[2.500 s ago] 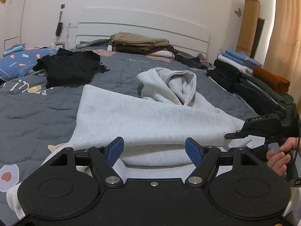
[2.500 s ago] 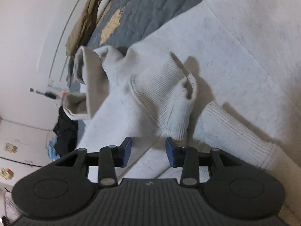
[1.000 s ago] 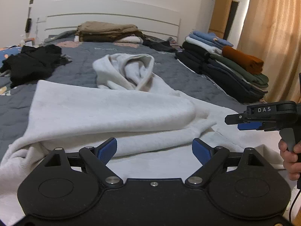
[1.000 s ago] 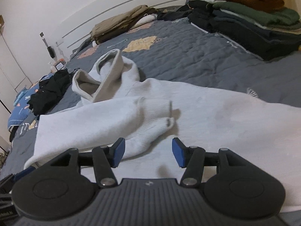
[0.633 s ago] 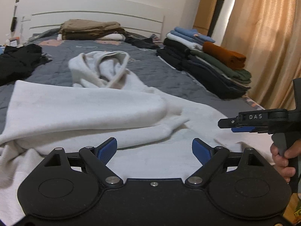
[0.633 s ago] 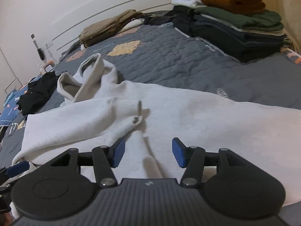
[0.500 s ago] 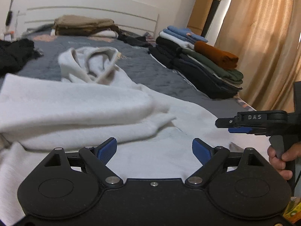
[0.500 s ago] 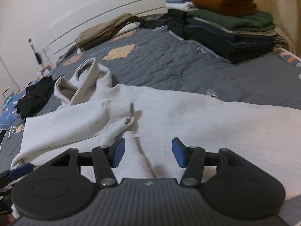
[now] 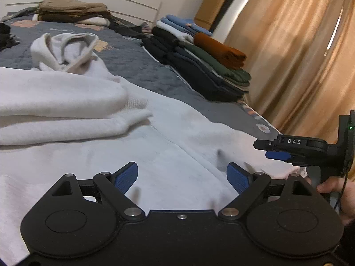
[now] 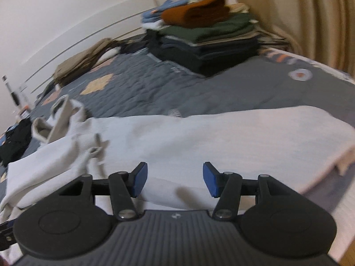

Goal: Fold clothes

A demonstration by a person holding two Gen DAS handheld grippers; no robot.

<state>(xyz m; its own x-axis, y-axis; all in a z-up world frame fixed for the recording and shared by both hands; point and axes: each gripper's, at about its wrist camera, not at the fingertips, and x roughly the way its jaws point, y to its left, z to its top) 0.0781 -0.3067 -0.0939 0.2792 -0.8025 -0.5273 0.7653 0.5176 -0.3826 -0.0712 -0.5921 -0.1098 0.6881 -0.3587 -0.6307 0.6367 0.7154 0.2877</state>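
A light grey hoodie (image 9: 93, 146) lies spread over the dark grey bed, its hood (image 9: 64, 51) bunched at the far side and one sleeve (image 9: 66, 108) folded across the body. My left gripper (image 9: 182, 176) is open just above the hoodie's lower part, holding nothing. In the right wrist view the same hoodie (image 10: 210, 137) stretches across the bed, with the folded sleeve's ribbed cuff (image 10: 88, 148) at the left. My right gripper (image 10: 175, 178) is open over the fabric near the front. It also shows from the side in the left wrist view, as the right gripper (image 9: 275, 149) held by a hand (image 9: 335, 188).
A stack of folded clothes (image 9: 199, 64) in dark, green, rust and blue stands on the bed's right side by tan curtains (image 9: 299, 55). Folded brown garments (image 9: 71, 11) lie at the white headboard. A black pile (image 10: 13, 141) sits far left. The bed's right edge (image 10: 321, 68) is near.
Both grippers have swung to the right along the hoodie toward the bed's right edge. The sleeve stays folded across the body. Both stay open.
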